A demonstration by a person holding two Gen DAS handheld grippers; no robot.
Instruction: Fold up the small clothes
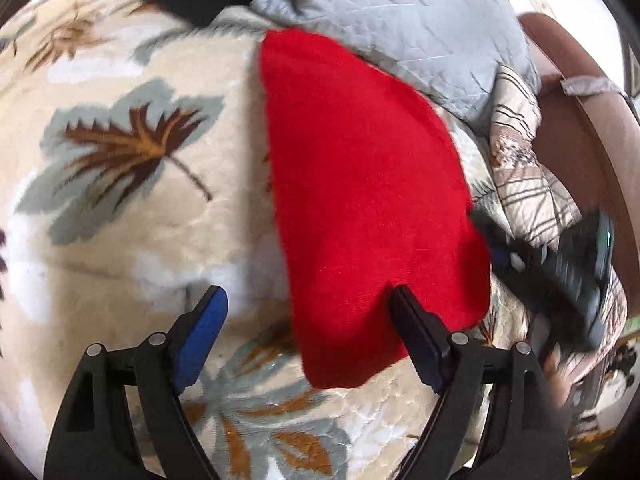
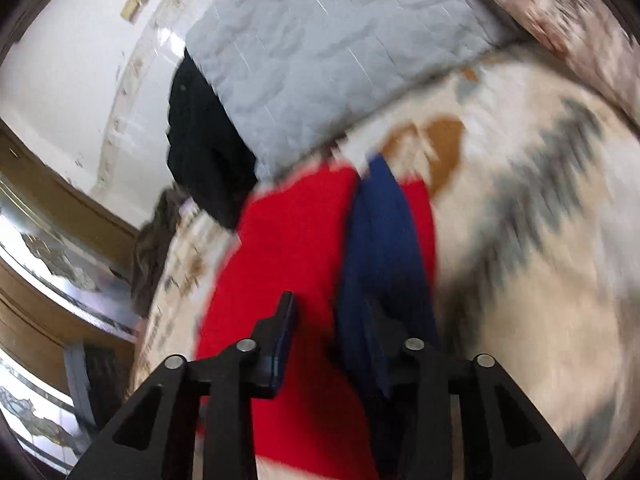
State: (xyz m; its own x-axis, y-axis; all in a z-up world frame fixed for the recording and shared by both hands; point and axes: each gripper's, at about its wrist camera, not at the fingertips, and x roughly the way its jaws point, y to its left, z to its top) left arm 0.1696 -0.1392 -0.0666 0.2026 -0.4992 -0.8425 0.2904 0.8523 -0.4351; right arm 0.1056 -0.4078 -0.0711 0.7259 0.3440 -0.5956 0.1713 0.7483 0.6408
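Lying flat on the leaf-patterned blanket, the red cloth appears folded to a narrow strip running 12 to 6 o'clock, further folds likely remaining; left gripper jaws apart, right gripper jaws apart, both empty.

Red cloth: one small garment of plain bright red, soft and fuzzy in texture, no print or trim visible. It lies spread flat on the bed, long and tapering, with smooth curved edges and no sharp creases showing. Its far end reaches the grey quilt at the head side. The right wrist view is motion-blurred; finer detail there cannot be told.
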